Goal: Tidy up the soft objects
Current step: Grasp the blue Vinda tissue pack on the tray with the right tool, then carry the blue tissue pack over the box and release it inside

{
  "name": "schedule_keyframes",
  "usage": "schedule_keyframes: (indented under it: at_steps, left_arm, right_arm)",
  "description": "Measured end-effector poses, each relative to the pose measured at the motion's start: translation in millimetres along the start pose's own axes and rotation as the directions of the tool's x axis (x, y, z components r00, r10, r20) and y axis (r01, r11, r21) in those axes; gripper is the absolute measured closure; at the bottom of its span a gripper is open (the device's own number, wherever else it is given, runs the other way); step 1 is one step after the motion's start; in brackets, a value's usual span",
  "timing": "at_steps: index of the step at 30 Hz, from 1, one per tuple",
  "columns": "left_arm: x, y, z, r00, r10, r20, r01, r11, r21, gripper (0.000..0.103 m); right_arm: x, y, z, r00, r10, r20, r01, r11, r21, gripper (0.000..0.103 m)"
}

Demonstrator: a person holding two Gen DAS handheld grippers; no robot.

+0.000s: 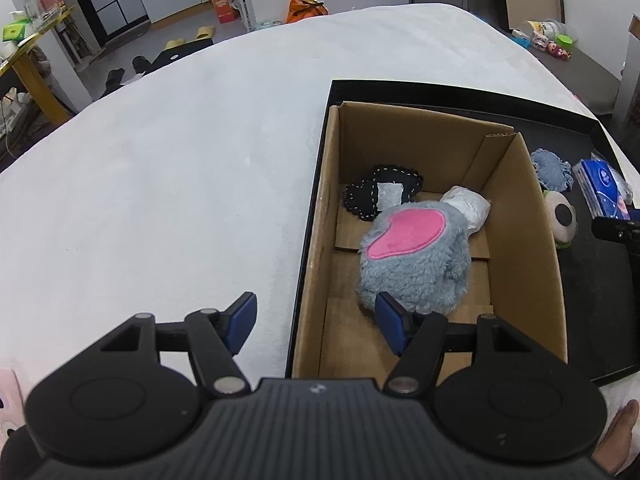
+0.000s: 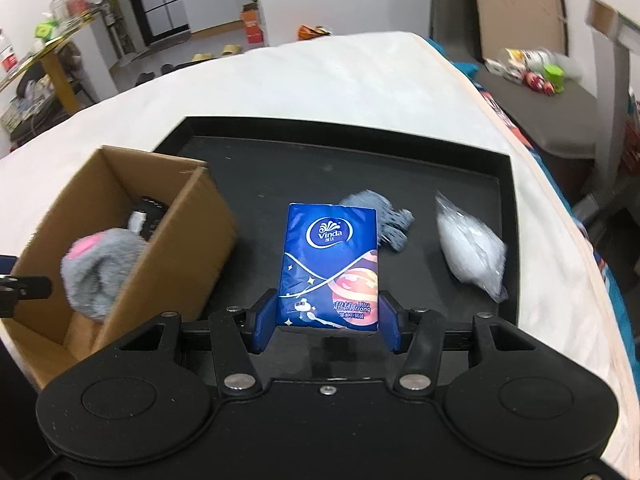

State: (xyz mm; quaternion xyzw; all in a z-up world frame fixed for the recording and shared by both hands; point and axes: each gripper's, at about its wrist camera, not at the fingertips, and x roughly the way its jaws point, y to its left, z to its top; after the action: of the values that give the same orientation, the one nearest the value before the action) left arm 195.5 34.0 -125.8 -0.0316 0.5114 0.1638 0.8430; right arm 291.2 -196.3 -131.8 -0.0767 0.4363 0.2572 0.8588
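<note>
My right gripper (image 2: 327, 326) is shut on a blue tissue pack (image 2: 330, 264), held above the black tray (image 2: 360, 168). The same pack (image 1: 602, 190) shows at the right edge of the left wrist view. A cardboard box (image 1: 540, 240) stands on the tray's left side; inside lie a grey plush with a pink patch (image 1: 416, 260), a black stitched pouch (image 1: 380, 196) and a white packet (image 1: 470, 208). My left gripper (image 1: 316, 322) hangs open over the box's near left wall, with nothing between its pads. A blue-grey cloth (image 2: 384, 216) and a clear plastic bag (image 2: 472, 248) lie on the tray.
The tray rests on a white bed cover (image 1: 160, 184). A round eye-like plush (image 1: 562, 218) lies beside the box on the tray. Past the bed are a yellow table (image 1: 28, 60), slippers on the floor, and a dark side table with small toys (image 1: 556, 42).
</note>
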Motion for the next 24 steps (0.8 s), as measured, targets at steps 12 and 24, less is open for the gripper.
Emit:
schedule_keyframes:
  at_steps: [12, 24]
  left_arm:
    - [7.2, 12.6, -6.4, 0.999, -0.044, -0.01, 0.044, 0.998, -0.037, 0.043]
    - [13.8, 22.6, -13.6, 0.994, -0.112, -0.013, 0.111, 0.991, -0.074, 0.066]
  right_arm:
    - [-28.6, 44.1, 16.3, 0.998, 0.046, 0.044, -0.045, 0.999, -0.021, 0.052]
    - [-32.1, 92.4, 28.8, 0.995, 0.089, 0.052, -0.087, 0.995, -0.049, 0.052]
